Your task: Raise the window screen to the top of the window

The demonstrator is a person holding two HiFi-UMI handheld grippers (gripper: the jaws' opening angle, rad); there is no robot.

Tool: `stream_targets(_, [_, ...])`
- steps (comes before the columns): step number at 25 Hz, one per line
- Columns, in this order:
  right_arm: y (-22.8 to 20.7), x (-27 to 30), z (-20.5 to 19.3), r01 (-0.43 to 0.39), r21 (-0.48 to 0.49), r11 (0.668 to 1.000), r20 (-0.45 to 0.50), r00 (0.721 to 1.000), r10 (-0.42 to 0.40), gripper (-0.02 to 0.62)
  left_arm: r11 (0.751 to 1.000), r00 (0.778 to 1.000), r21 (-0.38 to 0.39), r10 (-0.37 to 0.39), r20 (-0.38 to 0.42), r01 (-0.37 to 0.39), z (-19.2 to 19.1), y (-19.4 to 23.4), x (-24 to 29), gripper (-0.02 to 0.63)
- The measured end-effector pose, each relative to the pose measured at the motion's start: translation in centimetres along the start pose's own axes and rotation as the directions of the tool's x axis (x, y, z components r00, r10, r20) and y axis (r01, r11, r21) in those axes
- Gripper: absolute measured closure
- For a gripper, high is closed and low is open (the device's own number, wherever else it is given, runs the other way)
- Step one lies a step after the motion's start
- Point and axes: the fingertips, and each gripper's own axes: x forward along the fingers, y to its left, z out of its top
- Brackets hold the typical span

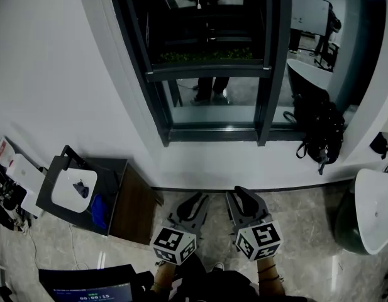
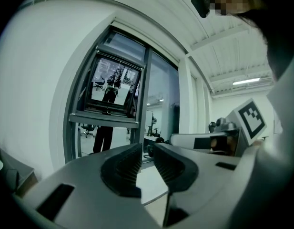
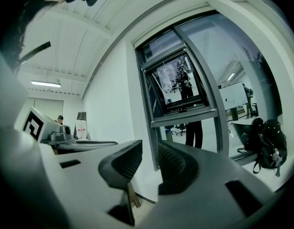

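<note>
Both held low, well short of the window (image 1: 212,133) ahead and above. Left gripper (image 1: 199,199): narrow gap, nothing between the jaws. Right gripper (image 1: 239,195): same slim gap, empty. Window screen somewhere in that dark frame, not separable from sash and glass, height unreadable. Fits standing off ahead of a reach, or backed away after a lift; no call on next move. Left of left gripper: dark cabinet (image 1: 134,206), white tray (image 1: 65,190) on top holding small dark item (image 1: 80,187). Far right of right gripper: black backpack (image 1: 319,131), contents hidden
</note>
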Motion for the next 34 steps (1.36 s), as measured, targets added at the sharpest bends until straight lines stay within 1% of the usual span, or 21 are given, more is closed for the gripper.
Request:
stream_targets(7, [0.8, 0.3, -0.3, -0.002, -0.007, 1.0, -0.006, 1.0, 0.002, 0.517, 1.0, 1.0, 0.017, -0.02, -0.002, 0.021, -0.2, -0.3, -0.6, 0.545])
stream_targets(12, [1.6, 0.7, -0.2, -0.002, -0.009, 1.0, -0.003, 1.0, 0.002, 0.517, 0.999, 1.0, 0.033, -0.026, -0.009, 0.026, -0.2, 0.2, -1.1, 0.545])
stream_targets(17, [1.7, 1.2, -0.1, 0.012, -0.015, 1.0, -0.002, 1.0, -0.012, 0.517, 0.998, 0.999, 0.043, -0.035, -0.009, 0.036, 0.0, 0.6, -1.2, 0.545])
stream_targets(23, [1.9, 1.9, -0.1, 0.023, -0.009, 1.0, 0.007, 1.0, -0.023, 0.517, 0.997, 0.999, 0.064, -0.04, -0.028, 0.042, -0.3, 1.3, -1.4, 0.545])
stream_targets(30, [2.5, 2.3, -0.5, 0.012, -0.011, 1.0, -0.004, 1.0, -0.012, 0.517, 0.992, 0.997, 0.126, -0.02, -0.076, 0.03, -1.4, 1.8, -1.7, 0.545])
stream_targets(34, [2.7, 2.6, -0.6, 0.006, -0.016, 1.0, -0.015, 1.0, -0.006, 0.517, 0.989, 0.996, 0.147, -0.014, -0.088, 0.027, -1.8, 2.0, -1.7, 0.545])
